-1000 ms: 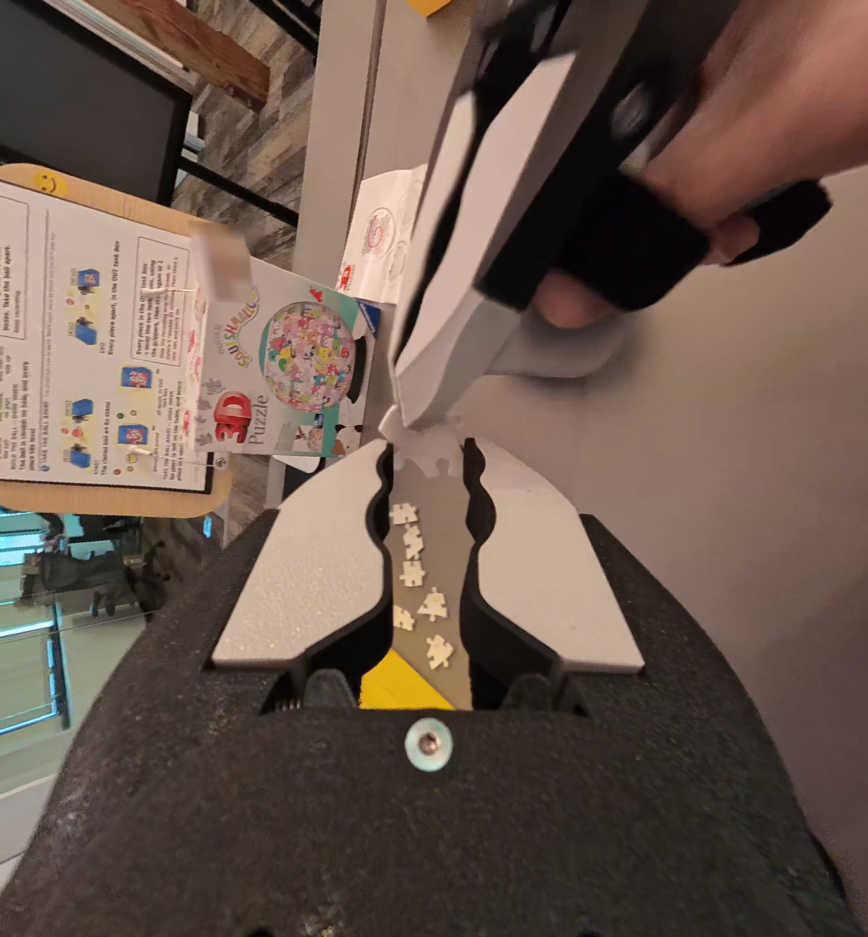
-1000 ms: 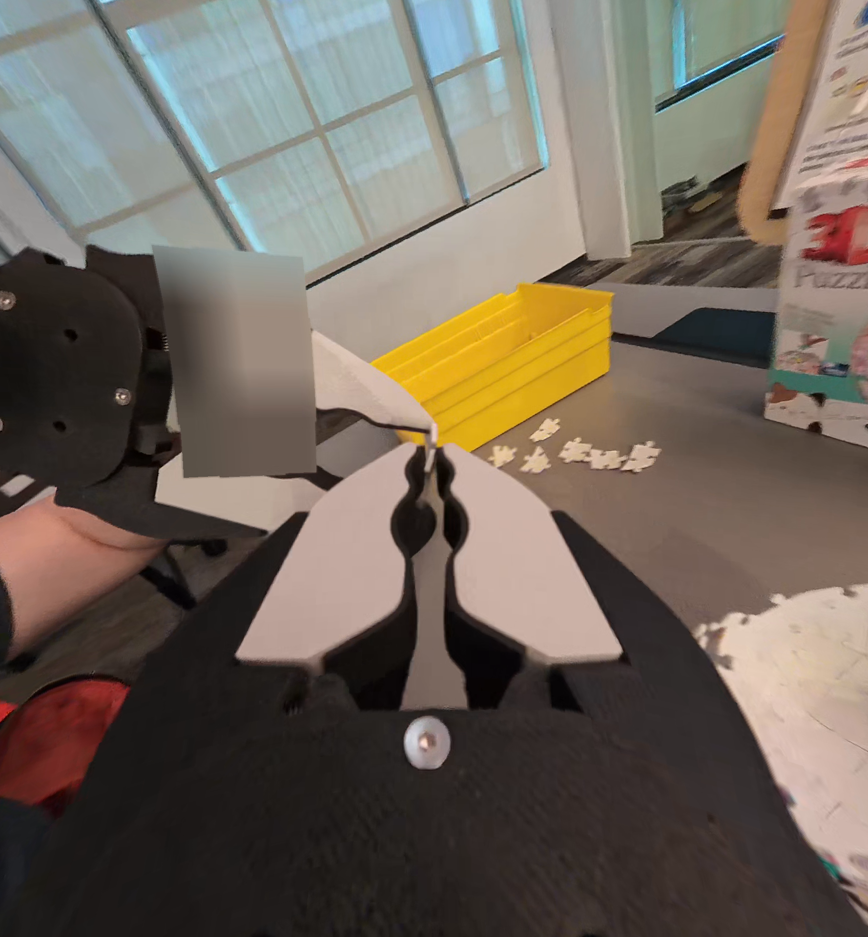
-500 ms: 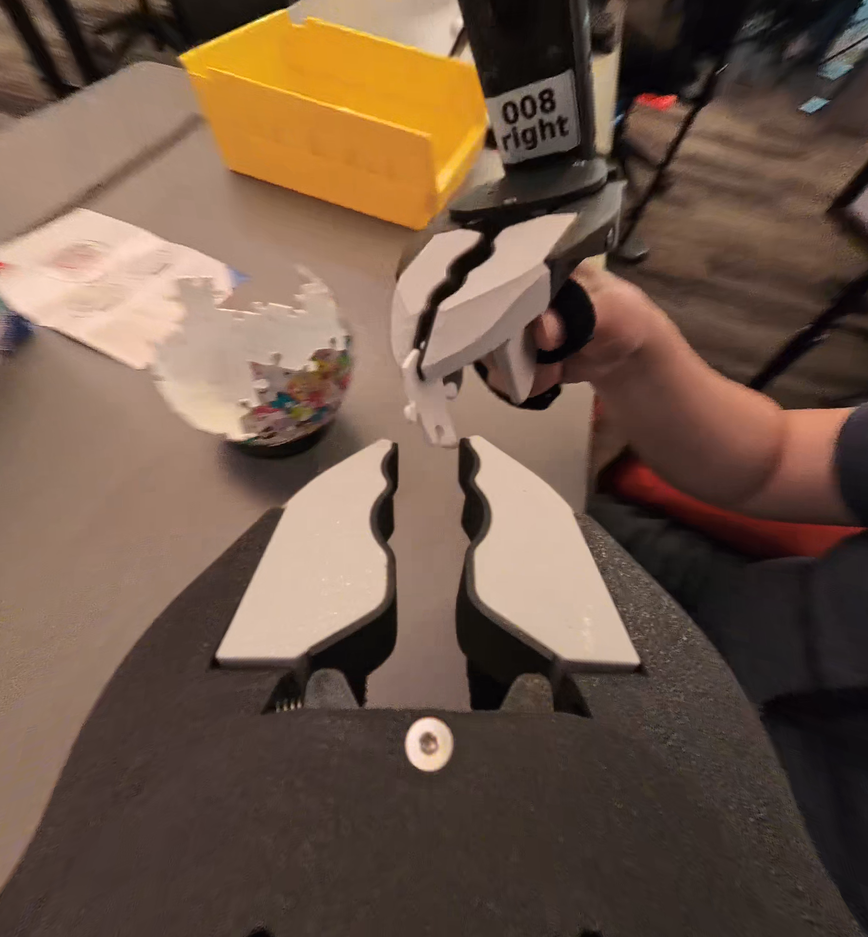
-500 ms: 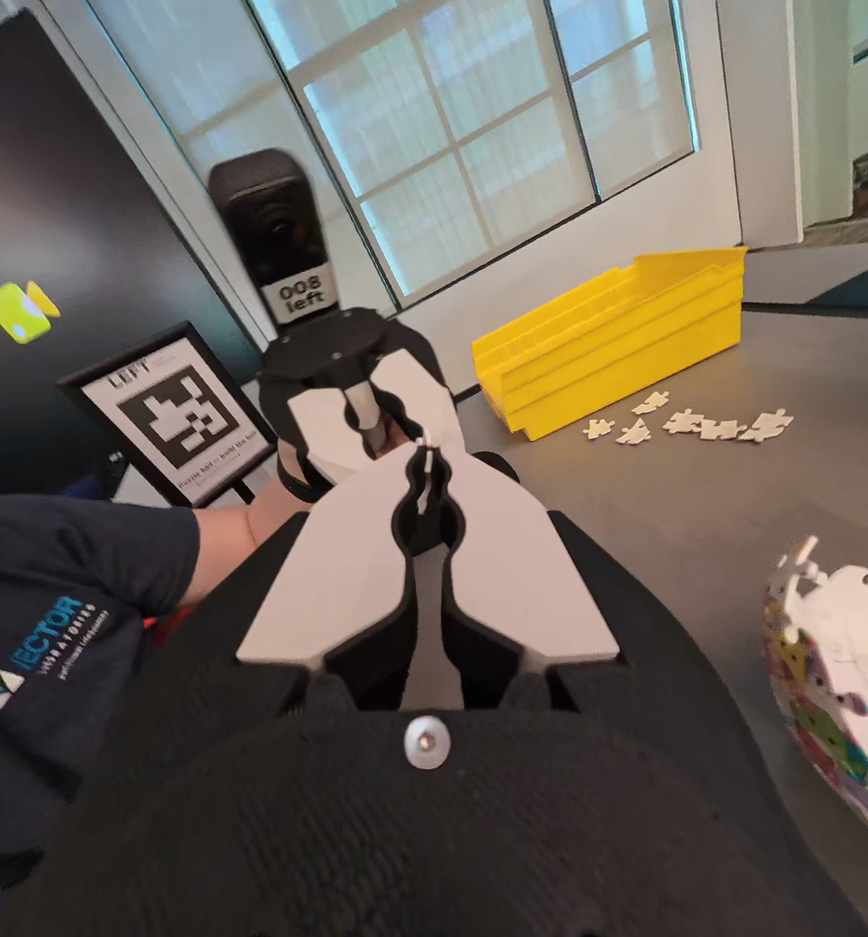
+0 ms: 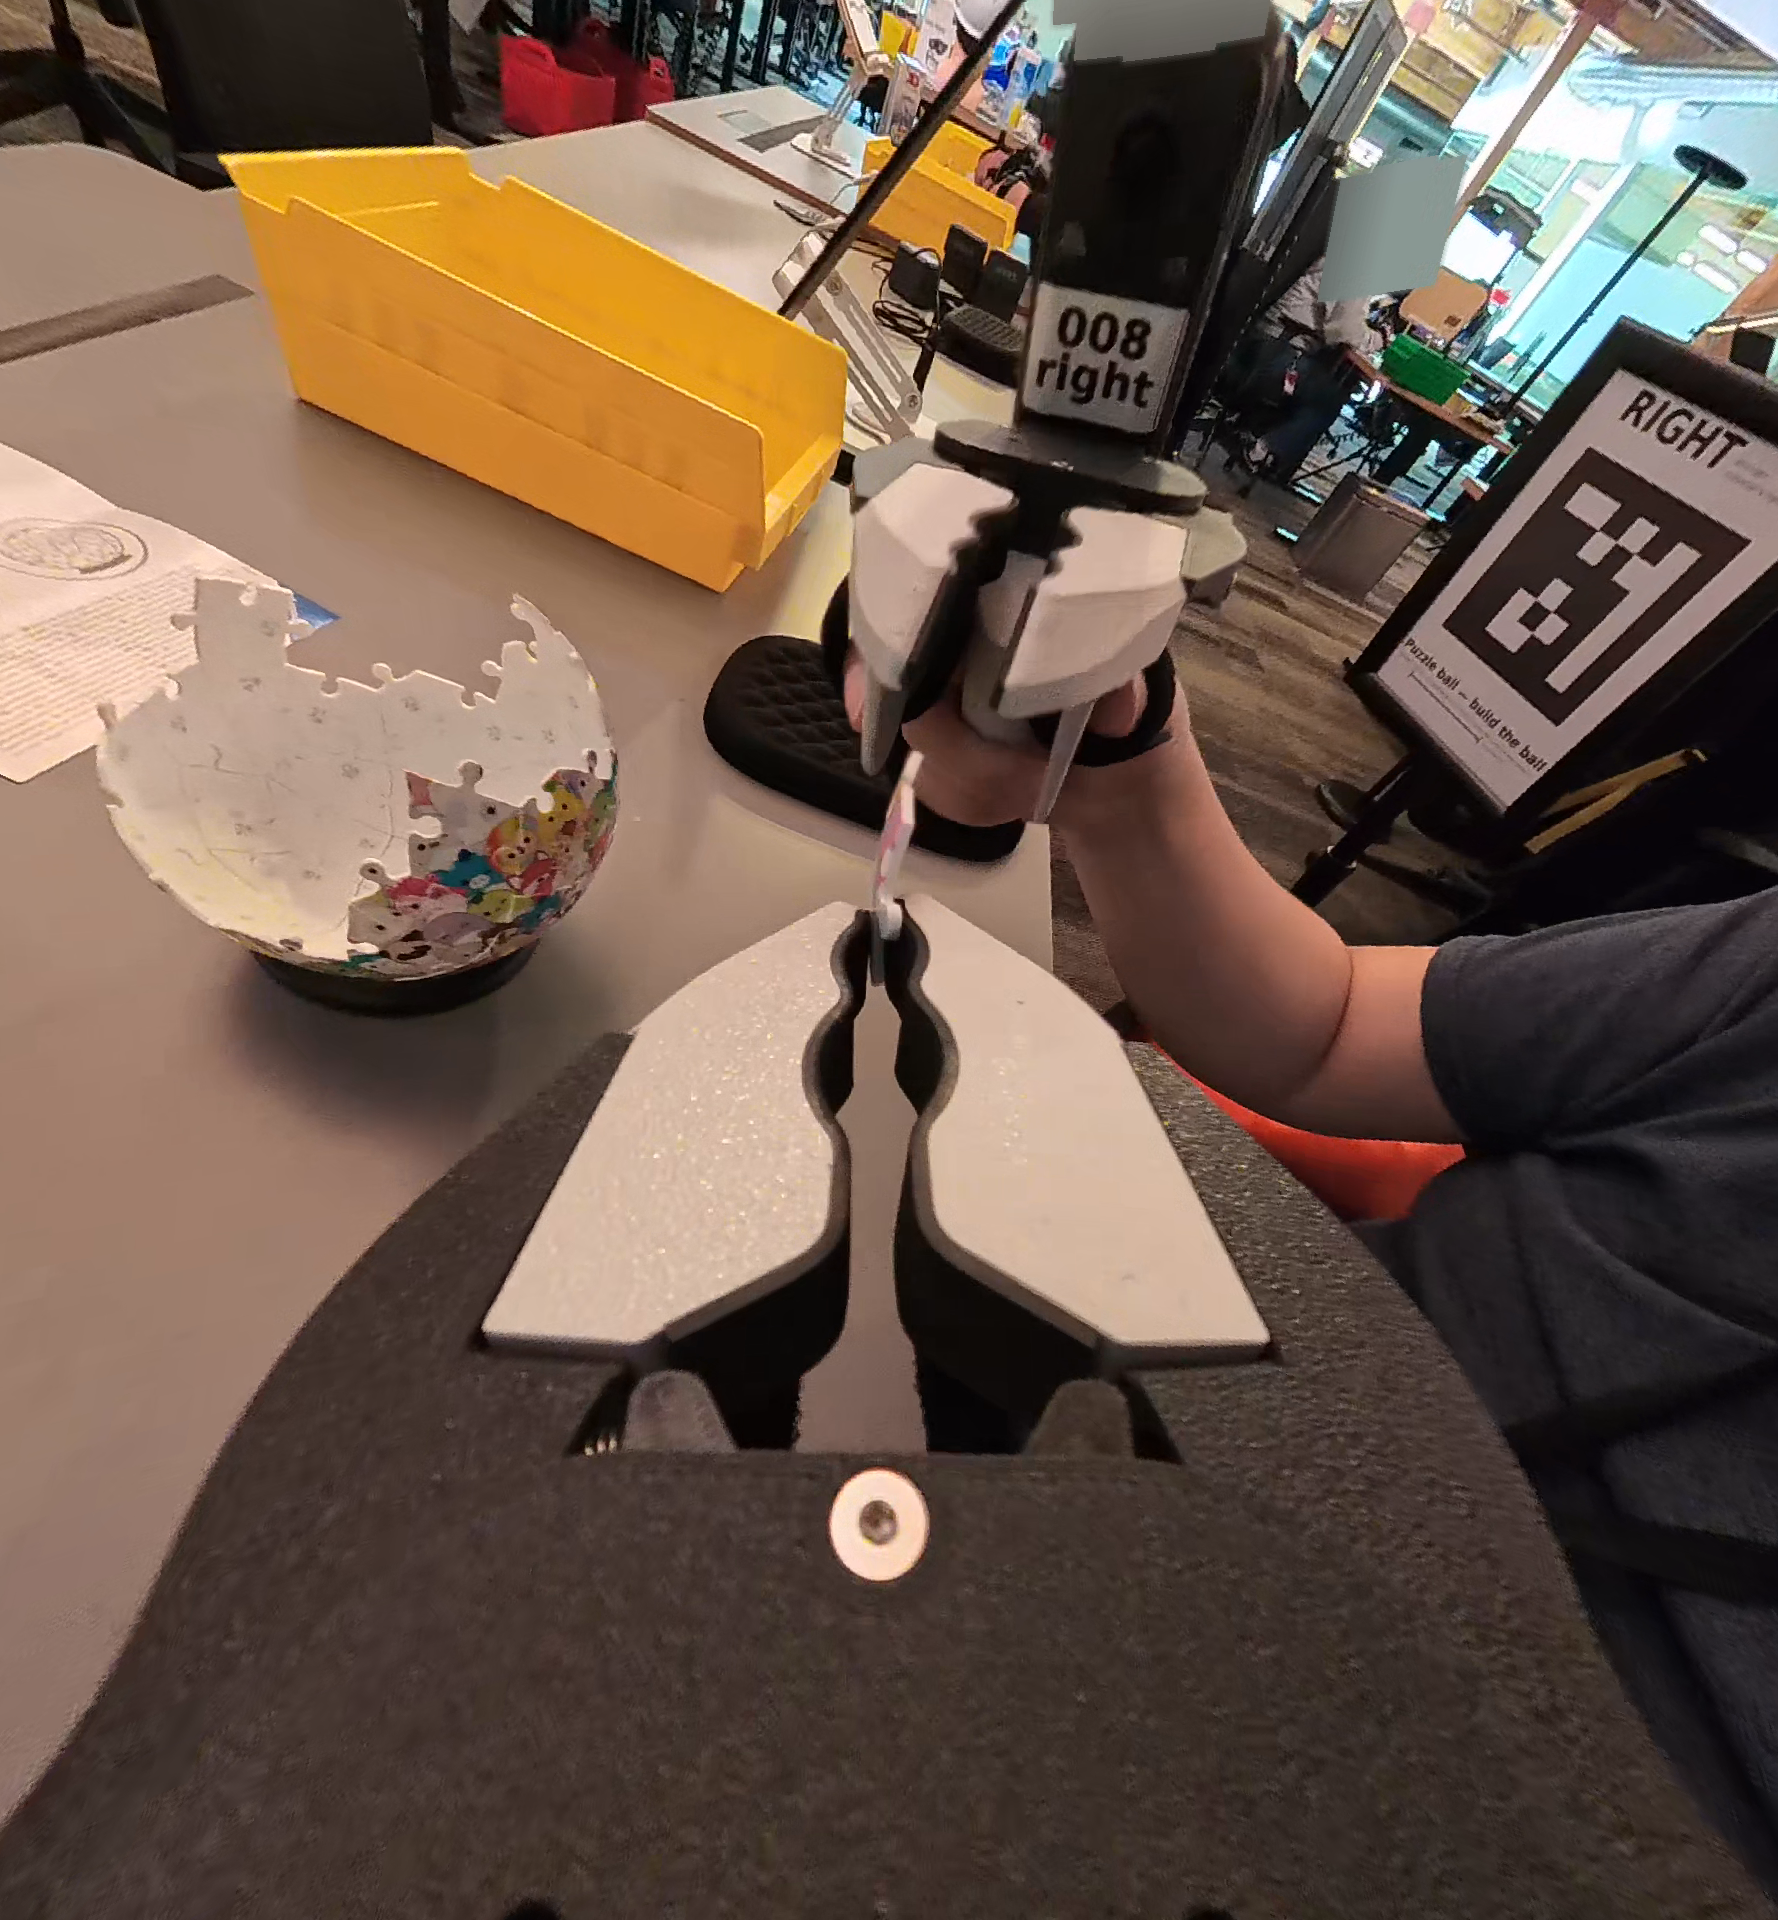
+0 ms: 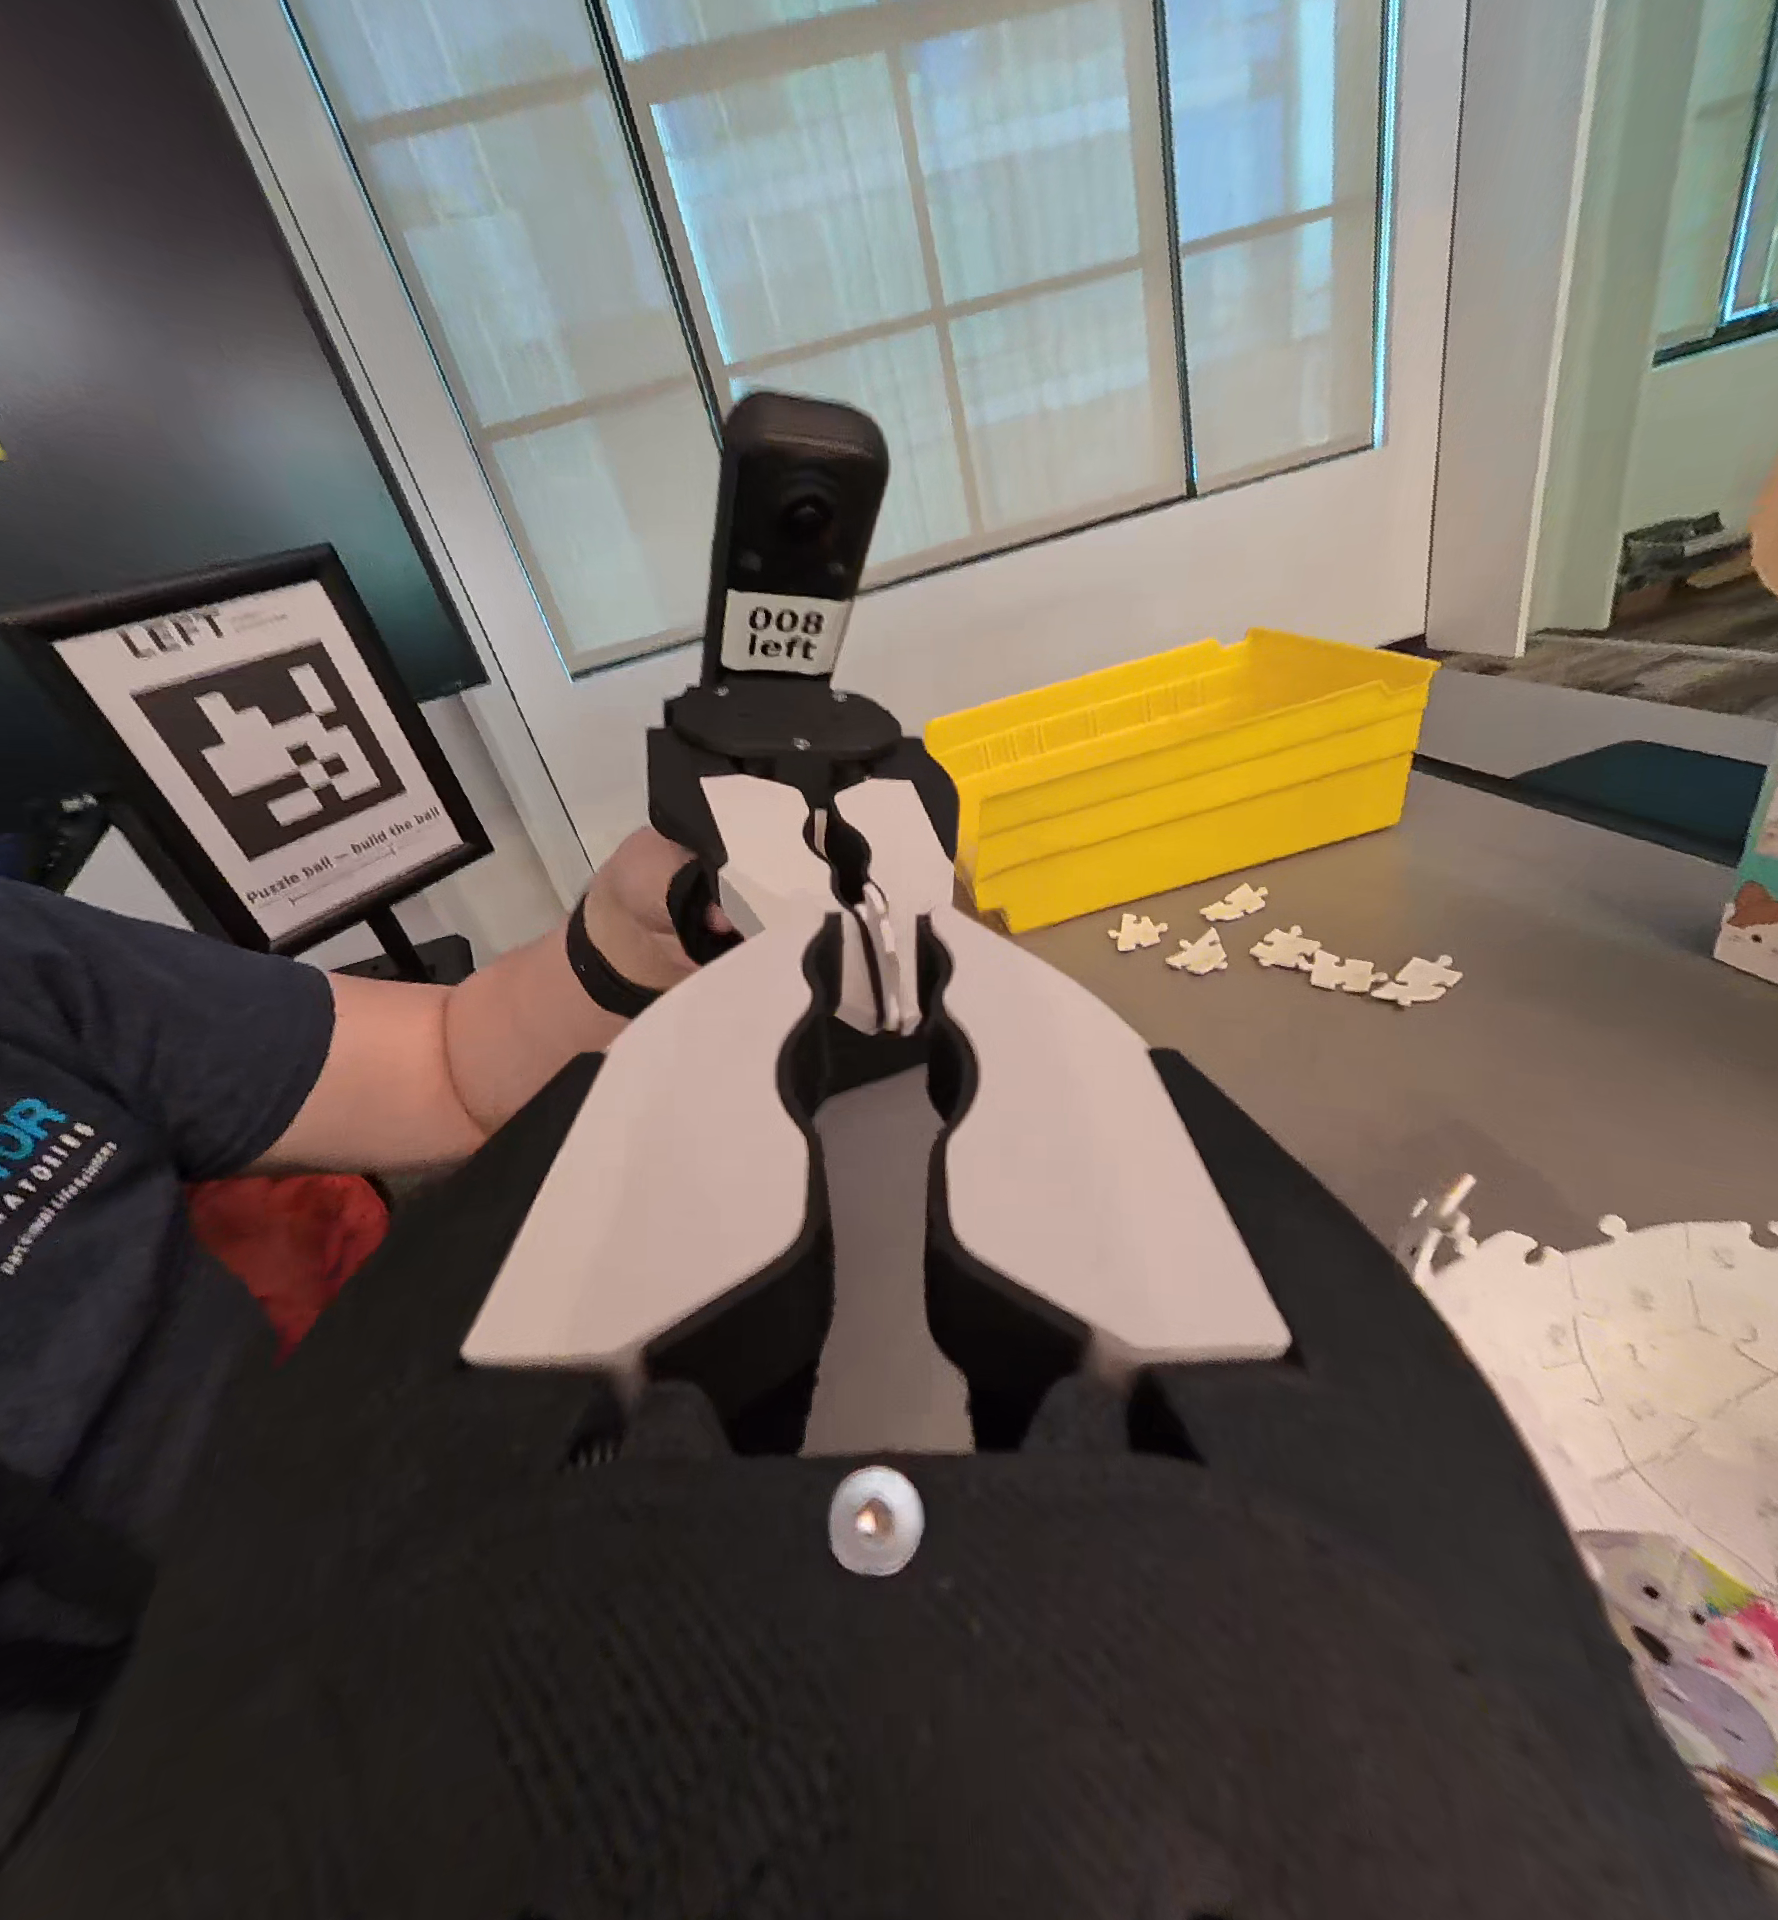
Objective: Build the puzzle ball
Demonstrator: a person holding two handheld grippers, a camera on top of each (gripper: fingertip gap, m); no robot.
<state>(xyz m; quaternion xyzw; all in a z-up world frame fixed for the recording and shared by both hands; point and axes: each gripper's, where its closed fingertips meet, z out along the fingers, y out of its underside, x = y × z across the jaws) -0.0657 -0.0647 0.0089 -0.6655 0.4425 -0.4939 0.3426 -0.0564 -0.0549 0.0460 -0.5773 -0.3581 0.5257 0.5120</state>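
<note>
Left wrist view: the left hand-held gripper [image 5: 883,928] is nearly closed, pinching a puzzle piece [image 5: 895,831] at its tips. The right hand-held gripper [image 6: 874,951], fingers parted, meets that piece. On the worktop [image 5: 85,1091] sits the half-built puzzle ball [image 5: 365,800], with a yellow bin [image 5: 552,353] behind. Loose pieces [image 6: 1290,945] lie just beside the bin.

Left tongs [image 5: 882,928] pinch puzzle piece [image 5: 893,831]; right tongs [image 5: 968,753] spread.
</note>
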